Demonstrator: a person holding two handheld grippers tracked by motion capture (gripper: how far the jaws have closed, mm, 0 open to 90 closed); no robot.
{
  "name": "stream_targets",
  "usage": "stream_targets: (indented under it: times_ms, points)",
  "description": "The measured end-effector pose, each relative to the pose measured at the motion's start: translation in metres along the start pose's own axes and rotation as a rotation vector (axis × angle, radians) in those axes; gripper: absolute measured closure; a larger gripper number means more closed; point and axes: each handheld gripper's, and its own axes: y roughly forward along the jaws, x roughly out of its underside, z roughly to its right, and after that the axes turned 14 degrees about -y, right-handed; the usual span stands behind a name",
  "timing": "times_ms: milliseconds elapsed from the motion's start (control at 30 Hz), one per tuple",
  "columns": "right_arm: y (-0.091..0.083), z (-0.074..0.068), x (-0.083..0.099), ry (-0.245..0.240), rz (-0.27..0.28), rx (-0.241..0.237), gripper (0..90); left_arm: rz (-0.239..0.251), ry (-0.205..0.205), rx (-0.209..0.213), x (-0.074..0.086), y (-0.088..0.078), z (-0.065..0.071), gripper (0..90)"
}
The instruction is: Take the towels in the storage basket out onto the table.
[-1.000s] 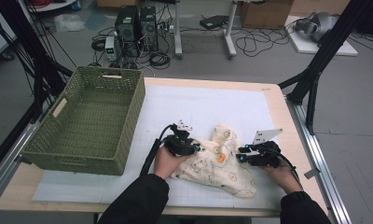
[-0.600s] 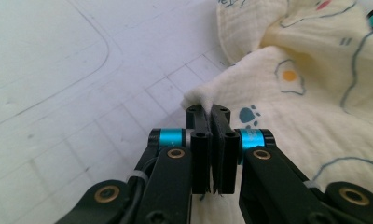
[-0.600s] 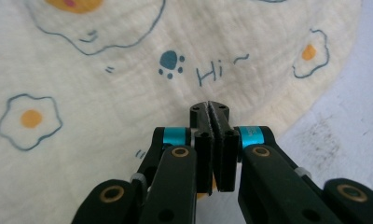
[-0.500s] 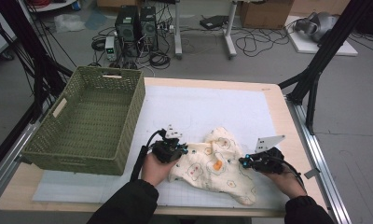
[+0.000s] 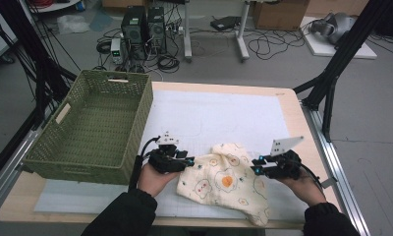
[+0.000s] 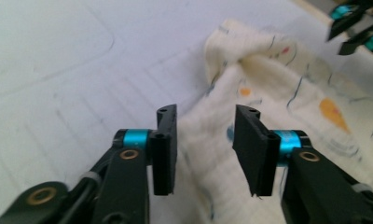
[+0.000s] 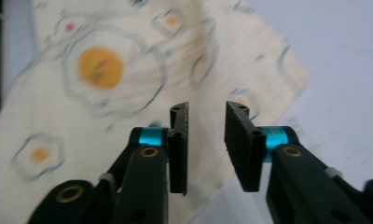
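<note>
1. A grey floor (image 5: 62,54) fills the upper part of the high view.
2. Upper centre: two black computer towers (image 5: 144,24) amid tangled cables (image 5: 268,44).
3. A white desk leg (image 5: 242,29) stands right of them.
4. Black frame struts (image 5: 344,54) slant at upper right, and others (image 5: 27,54) at upper left.
5. Cardboard boxes (image 5: 278,7) sit along the top edge.

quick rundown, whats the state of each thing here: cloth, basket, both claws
cloth: rumpled, lying loose on the white mat, gripped by neither claw
basket: upright, empty, at the table's left side
left claw: jaws just opened, apart over the cloth's edge, nothing pinched
right claw: jaws just opened, narrow gap, above the cloth, nothing pinched
</note>
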Motion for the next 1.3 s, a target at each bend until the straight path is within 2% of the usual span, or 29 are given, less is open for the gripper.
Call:
stream_targets:
  times_ms: [67, 167, 300, 400, 433, 467, 500, 533, 600, 667, 800, 967, 1033, 1067, 1100, 1133, 1167, 1200, 1233, 1267, 1300]
  points:
    - [0.006, 0.013, -0.005, 0.026, 0.004, 0.007, 65.3, -0.002, -0.003, -0.004, -0.005, 0.009, 0.0, 53.4]
    - [0.021, 0.026, -0.007, 0.037, -0.011, 0.02, 63.9, -0.037, -0.028, -0.009, -0.005, 0.024, -0.005, 55.7]
    - [0.041, 0.038, -0.004, 0.057, -0.059, 0.047, 68.2, -0.103, -0.03, -0.006, -0.002, 0.037, -0.011, 73.5]
    - [0.056, 0.042, -0.001, 0.068, -0.079, 0.024, 69.4, -0.138, -0.009, 0.001, 0.001, 0.041, -0.01, 85.6]
    - [0.06, 0.041, -0.001, 0.061, -0.078, 0.026, 72.2, -0.147, -0.006, -0.003, 0.002, 0.042, -0.01, 86.9]
    - [0.06, 0.041, -0.001, 0.071, -0.071, 0.03, 79.1, -0.155, -0.012, 0.003, 0.003, 0.042, -0.01, 87.7]
    - [0.06, 0.042, 0.0, 0.077, -0.067, 0.011, 86.9, -0.16, -0.01, 0.001, 0.003, 0.042, -0.009, 88.2]
    - [0.06, 0.042, 0.0, 0.077, -0.067, 0.002, 88.7, -0.155, -0.007, -0.006, 0.003, 0.041, -0.009, 88.4]
    - [0.059, 0.041, -0.003, 0.064, -0.087, 0.01, 89.3, -0.117, -0.016, -0.011, 0.001, 0.035, -0.008, 88.6]
    - [0.054, 0.039, -0.005, 0.043, -0.103, 0.04, 89.6, -0.068, -0.019, -0.013, -0.002, 0.027, -0.007, 88.7]
    - [0.029, 0.043, -0.005, 0.063, -0.069, 0.113, 89.6, 0.009, -0.026, -0.026, -0.006, 0.013, -0.005, 88.7]
    - [0.0, 0.045, -0.016, 0.047, -0.033, 0.187, 89.6, 0.156, -0.009, -0.078, -0.011, -0.007, 0.002, 88.6]
    - [-0.005, 0.044, -0.017, 0.043, -0.021, 0.217, 89.6, 0.188, -0.01, -0.082, -0.012, -0.011, 0.002, 88.5]
    - [-0.006, 0.045, -0.016, 0.046, -0.026, 0.222, 89.6, 0.166, -0.011, -0.085, -0.011, -0.008, 0.001, 88.5]
    - [-0.005, 0.046, -0.014, 0.061, -0.042, 0.228, 89.6, 0.122, -0.01, -0.085, -0.01, -0.005, -0.001, 87.9]
    - [-0.002, 0.047, -0.01, 0.073, -0.053, 0.229, 89.2, 0.084, -0.018, -0.063, -0.007, 0.0, -0.003, 86.4]
    - [0.003, 0.049, -0.005, 0.102, -0.074, 0.201, 88.8, 0.033, -0.034, -0.03, -0.005, 0.005, -0.005, 81.9]
    - [0.009, 0.05, -0.002, 0.109, -0.107, 0.182, 88.4, -0.009, -0.043, -0.021, -0.003, 0.009, -0.007, 78.4]
    - [0.013, 0.048, 0.001, 0.095, -0.138, 0.195, 85.8, -0.023, -0.039, -0.019, -0.002, 0.011, -0.008, 73.2]
    - [0.016, 0.048, 0.004, 0.096, -0.138, 0.199, 81.3, -0.023, -0.044, 0.001, -0.002, 0.011, -0.009, 69.7]
    - [0.018, 0.049, 0.007, 0.12, -0.12, 0.199, 73.5, 0.001, -0.058, 0.009, -0.003, 0.011, -0.01, 69.2]
